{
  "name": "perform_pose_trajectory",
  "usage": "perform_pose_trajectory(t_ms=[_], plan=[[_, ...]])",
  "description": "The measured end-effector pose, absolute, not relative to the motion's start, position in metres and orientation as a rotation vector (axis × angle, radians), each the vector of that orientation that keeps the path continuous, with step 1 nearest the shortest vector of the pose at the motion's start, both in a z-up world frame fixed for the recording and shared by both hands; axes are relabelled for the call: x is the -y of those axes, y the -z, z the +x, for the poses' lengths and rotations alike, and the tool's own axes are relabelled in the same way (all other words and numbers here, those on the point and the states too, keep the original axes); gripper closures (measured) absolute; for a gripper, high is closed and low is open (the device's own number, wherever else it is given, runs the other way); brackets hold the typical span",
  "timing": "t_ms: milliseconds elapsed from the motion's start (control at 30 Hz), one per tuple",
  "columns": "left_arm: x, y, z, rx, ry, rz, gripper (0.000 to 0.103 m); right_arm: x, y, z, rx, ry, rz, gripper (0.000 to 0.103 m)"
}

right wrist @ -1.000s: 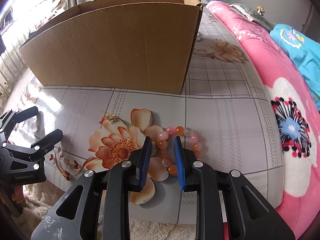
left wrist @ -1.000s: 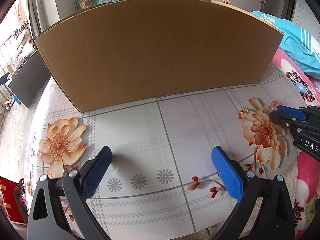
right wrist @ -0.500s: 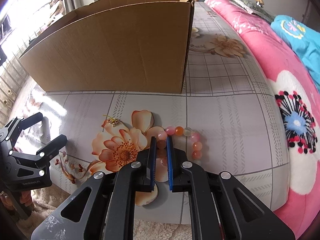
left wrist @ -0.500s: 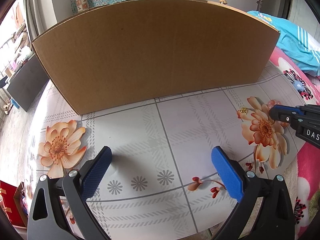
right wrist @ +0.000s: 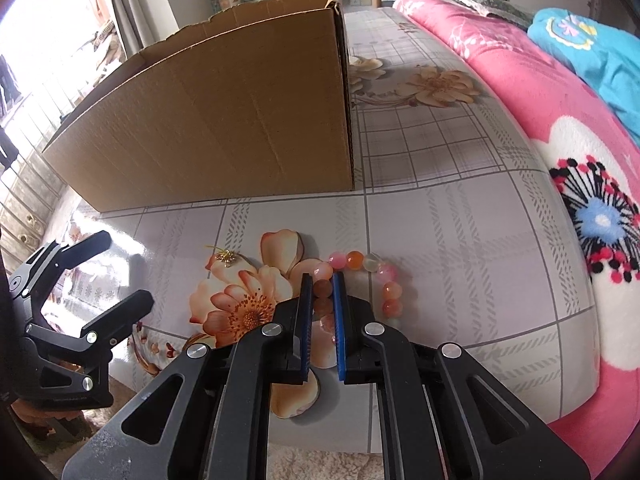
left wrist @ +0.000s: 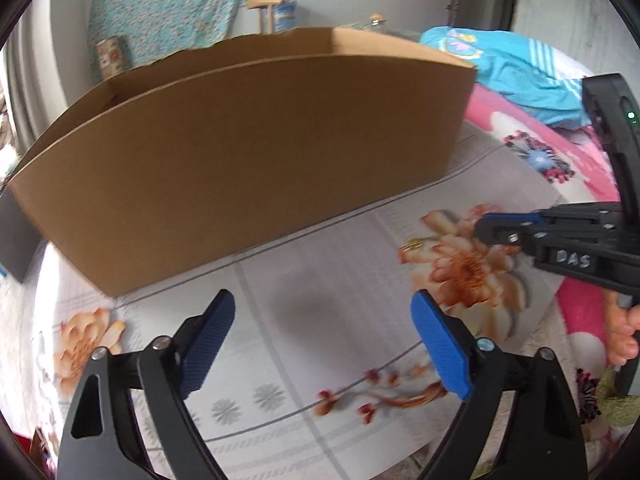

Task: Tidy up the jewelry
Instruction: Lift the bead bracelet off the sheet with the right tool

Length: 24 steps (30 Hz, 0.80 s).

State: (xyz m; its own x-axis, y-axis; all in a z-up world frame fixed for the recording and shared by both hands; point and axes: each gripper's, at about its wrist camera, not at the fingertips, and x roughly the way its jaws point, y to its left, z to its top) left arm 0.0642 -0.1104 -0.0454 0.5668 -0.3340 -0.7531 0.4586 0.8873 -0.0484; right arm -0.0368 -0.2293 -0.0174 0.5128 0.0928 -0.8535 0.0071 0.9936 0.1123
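A bracelet of pink and orange beads [right wrist: 372, 264] lies on the floral tabletop [right wrist: 460, 232]. My right gripper [right wrist: 322, 280] is shut on its left side, with beads pinched between the blue pads. That gripper [left wrist: 486, 226] also shows at the right of the left wrist view. A small gold piece [right wrist: 227, 257] rests on a printed flower to the left; it appears again as the gold piece [left wrist: 414, 245]. My left gripper [left wrist: 323, 300] hangs over bare tabletop, its jaws closing with nothing between them. An open cardboard box [right wrist: 224, 120] stands behind.
The cardboard box [left wrist: 240, 168] fills the back of the table. A pink flowered blanket [right wrist: 540, 100] and a blue garment [right wrist: 592, 40] lie to the right. The table's near edge runs just under both grippers, with a shaggy rug [right wrist: 320, 464] below.
My right gripper's jaws closed onto the bracelet's beads. The left gripper rolled and turned, so the box now sits tilted in its view, and its jaws narrowed slightly.
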Motion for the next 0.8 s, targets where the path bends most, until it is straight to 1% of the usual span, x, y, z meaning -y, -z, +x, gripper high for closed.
perform_pose_trajectory(t_ms=[33,67,100,167,200,233,333,433,600,767,800], plan=[[0.116,0.043,0.065,-0.839,0.494,0.163,0.027,0.23,0.018,-0.037,-1.029,-0.056,0.111,0.095],[0.12,0.042,0.066,-0.831,0.516,0.167,0.032,0.231,0.018,-0.037,-1.027,-0.06,0.115,0.095],[0.124,0.042,0.065,-0.825,0.534,0.171,0.035,0.233,0.018,-0.037,-1.024,-0.066,0.124,0.095],[0.133,0.039,0.066,-0.812,0.575,0.181,0.047,0.235,0.018,-0.037,-1.02,-0.073,0.138,0.095],[0.137,0.039,0.067,-0.81,0.591,0.186,0.05,0.236,0.019,-0.037,-1.016,-0.078,0.149,0.095],[0.141,0.039,0.069,-0.813,0.61,0.195,0.056,0.237,0.019,-0.038,-1.014,-0.081,0.154,0.095],[0.154,0.042,0.074,-0.825,0.642,0.217,0.068,0.238,0.019,-0.039,-1.008,-0.091,0.169,0.095],[0.161,0.046,0.078,-0.841,0.665,0.235,0.075,0.239,0.02,-0.041,-1.003,-0.102,0.186,0.095],[0.173,0.053,0.085,-0.863,0.675,0.264,0.078,0.242,0.019,-0.045,-1.0,-0.115,0.2,0.095],[0.181,0.055,0.089,-0.849,0.651,0.305,0.09,0.245,0.02,-0.046,-0.998,-0.124,0.215,0.095],[0.182,0.055,0.089,-0.844,0.648,0.316,0.092,0.245,0.02,-0.047,-0.997,-0.125,0.217,0.095]])
